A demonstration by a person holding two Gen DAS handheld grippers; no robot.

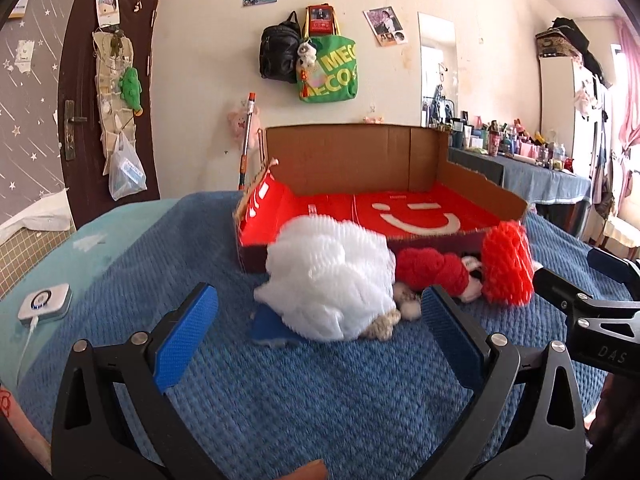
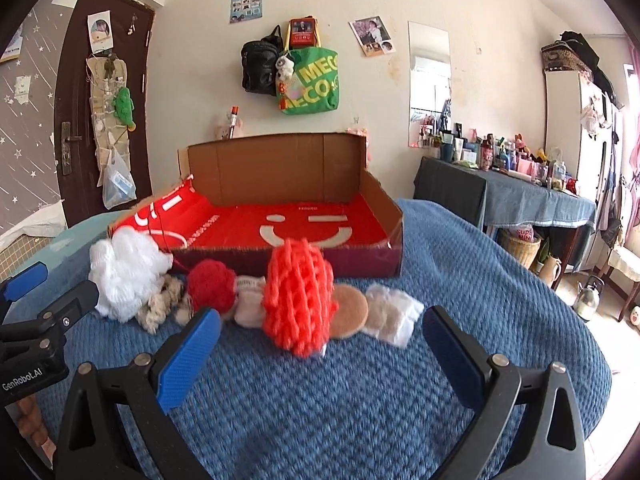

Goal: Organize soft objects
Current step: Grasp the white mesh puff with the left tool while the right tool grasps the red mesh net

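"GenRobot.AI" is read on the left gripper (image 2: 24, 280), "MEC" on the far green bag (image 2: 310, 82). Both the left and the right gripper (image 2: 320, 340) are spread wide, empty.

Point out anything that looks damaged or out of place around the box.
The red-lined cardboard box has its left wall torn loose and splayed outward. The soft things, like the white mesh pouf and orange-red mesh pouf, lie outside it on the blue blanket.

Home bedroom, blue bedspread (image 2: 360, 400), bags hung on wall (image 1: 326, 68), cluttered dressing table (image 2: 532, 196), wall mirror (image 2: 430, 84)
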